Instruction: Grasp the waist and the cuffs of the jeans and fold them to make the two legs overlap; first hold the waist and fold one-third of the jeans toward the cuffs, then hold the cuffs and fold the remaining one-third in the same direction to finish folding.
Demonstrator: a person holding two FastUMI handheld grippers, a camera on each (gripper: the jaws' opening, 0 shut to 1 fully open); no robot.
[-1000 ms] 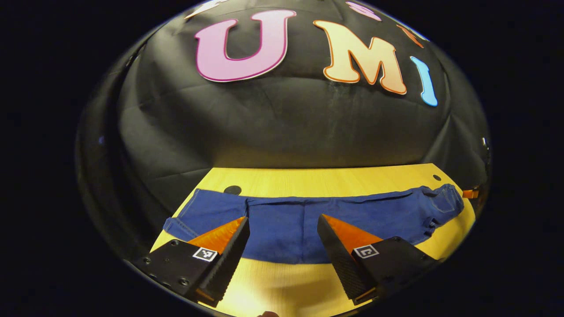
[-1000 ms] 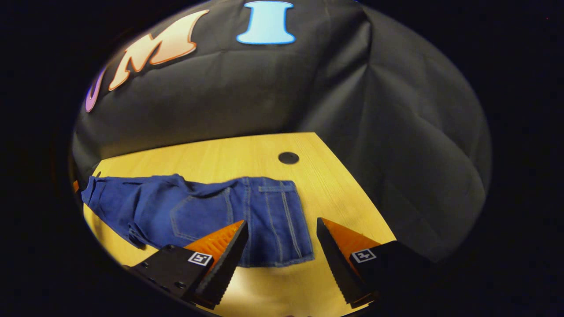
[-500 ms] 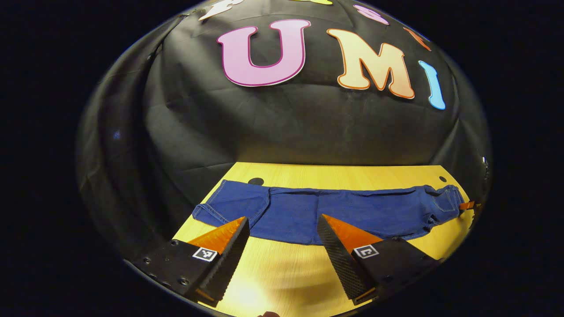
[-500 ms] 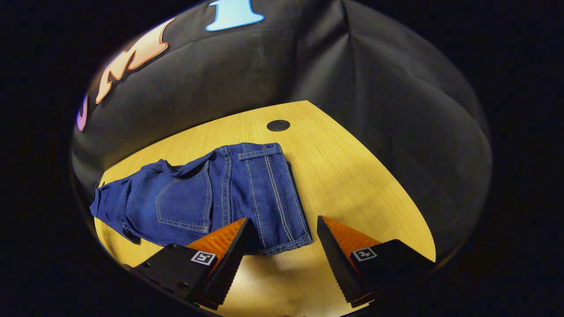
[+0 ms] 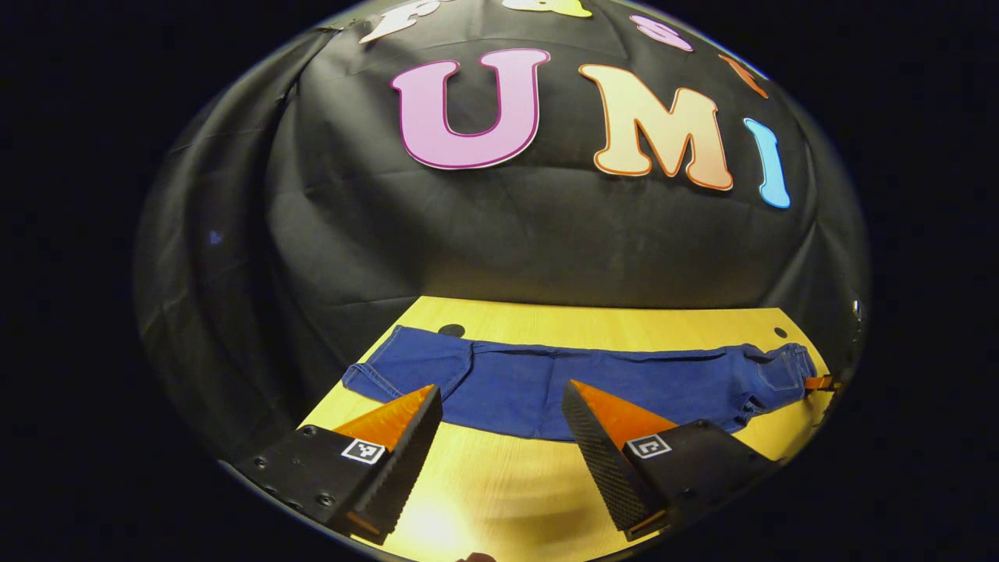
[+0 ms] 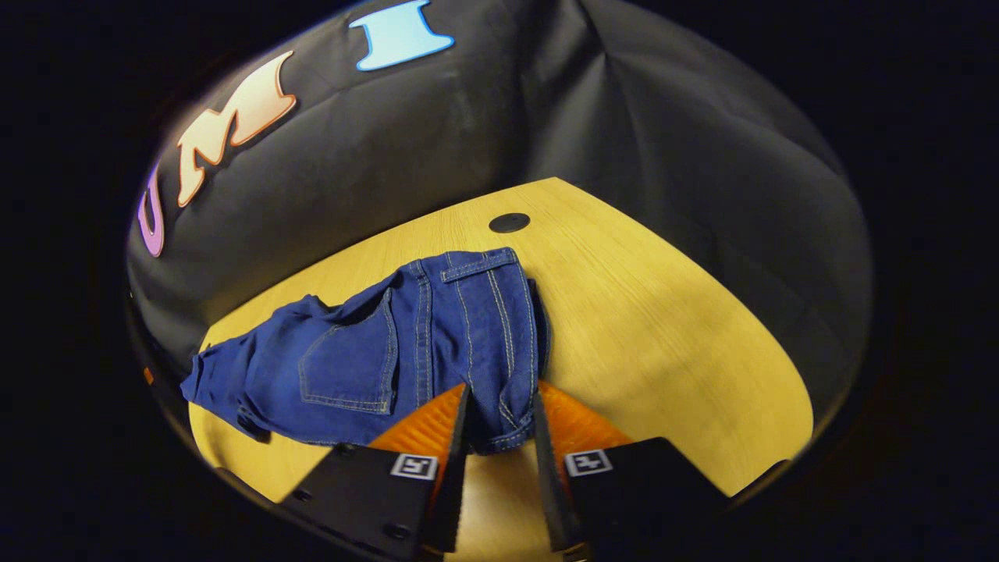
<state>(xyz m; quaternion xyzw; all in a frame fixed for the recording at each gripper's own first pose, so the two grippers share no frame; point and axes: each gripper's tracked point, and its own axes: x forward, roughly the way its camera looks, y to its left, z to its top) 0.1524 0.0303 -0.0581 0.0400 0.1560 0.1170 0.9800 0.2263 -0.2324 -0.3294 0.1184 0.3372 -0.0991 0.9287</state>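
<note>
Your blue jeans [image 5: 577, 382] lie flat across the yellow table [image 5: 499, 499]; your left gripper [image 5: 502, 402] is wide open and holds nothing, just in front of the legs; your right gripper [image 6: 499, 414] is nearly closed, pinching the waist [image 6: 499, 421] corner.

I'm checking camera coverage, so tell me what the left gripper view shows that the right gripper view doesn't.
Left gripper view: the blue denim jeans stretched full length across the yellow wooden table, cuffs included, with the left hand-held gripper open above bare table. Right gripper view: the waist close up, a back pocket, and the right hand-held gripper closing around the waist edge. Both: jeans, table, black cloth wall.
</note>
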